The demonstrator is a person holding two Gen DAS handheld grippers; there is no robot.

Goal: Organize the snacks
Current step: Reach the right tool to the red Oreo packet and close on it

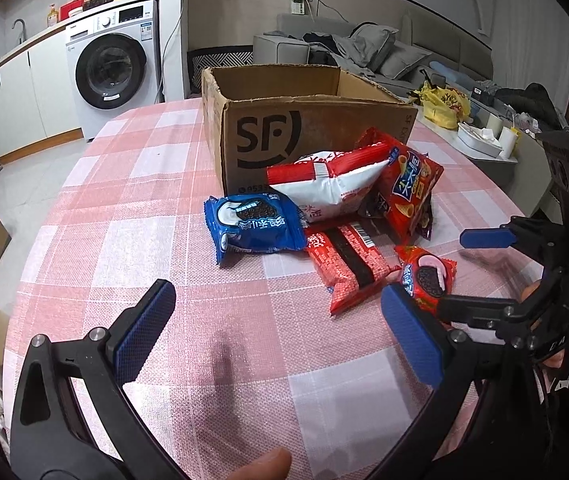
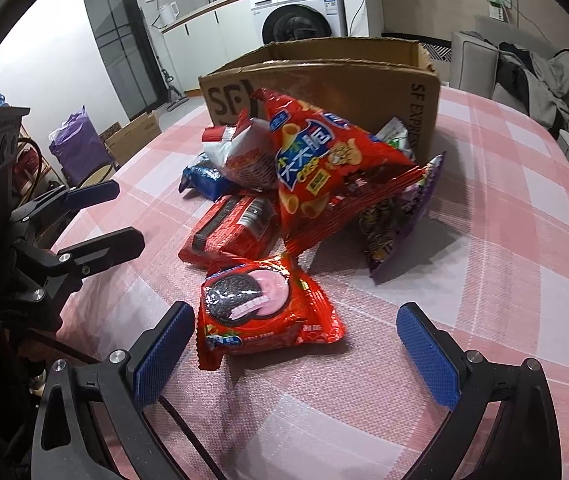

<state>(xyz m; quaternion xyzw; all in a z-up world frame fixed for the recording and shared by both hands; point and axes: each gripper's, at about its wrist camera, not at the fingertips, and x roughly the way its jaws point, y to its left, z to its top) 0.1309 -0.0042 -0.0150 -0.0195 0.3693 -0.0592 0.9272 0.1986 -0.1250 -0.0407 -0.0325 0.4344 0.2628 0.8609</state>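
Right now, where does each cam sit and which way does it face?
Left wrist: on the left gripper, low over the checked tablecloth, facing the SF cardboard box; own open jaws, a fingertip and the right gripper show.
Right wrist: on the right gripper, facing the red Oreo pack; own open jaws and the left gripper show.
Shared: box, snack pile, washing machine.
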